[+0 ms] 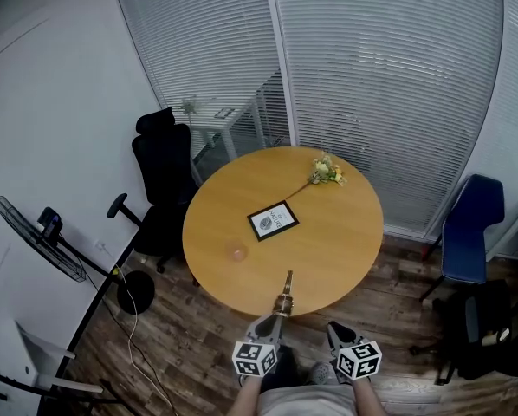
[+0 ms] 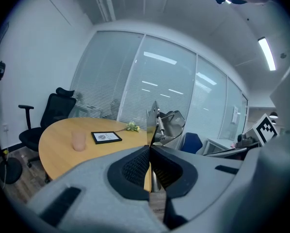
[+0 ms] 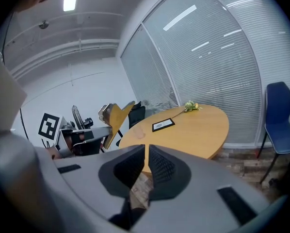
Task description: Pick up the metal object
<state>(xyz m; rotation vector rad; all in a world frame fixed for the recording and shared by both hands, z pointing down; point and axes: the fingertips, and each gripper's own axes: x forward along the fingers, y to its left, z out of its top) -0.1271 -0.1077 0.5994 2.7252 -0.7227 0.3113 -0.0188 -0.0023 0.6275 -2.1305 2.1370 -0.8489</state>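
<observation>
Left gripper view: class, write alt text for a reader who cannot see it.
The left tool is shut on a thin metal object that sticks up from it. Behind lies a round wooden table with a pink cup, a framed picture and flowers.

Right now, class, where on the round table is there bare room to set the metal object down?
Widest bare patch: the right half of the table, between the black frame, the flowers and the right rim. A smaller strip lies between frame and near edge. Tighter at left, round the pink cup.
</observation>
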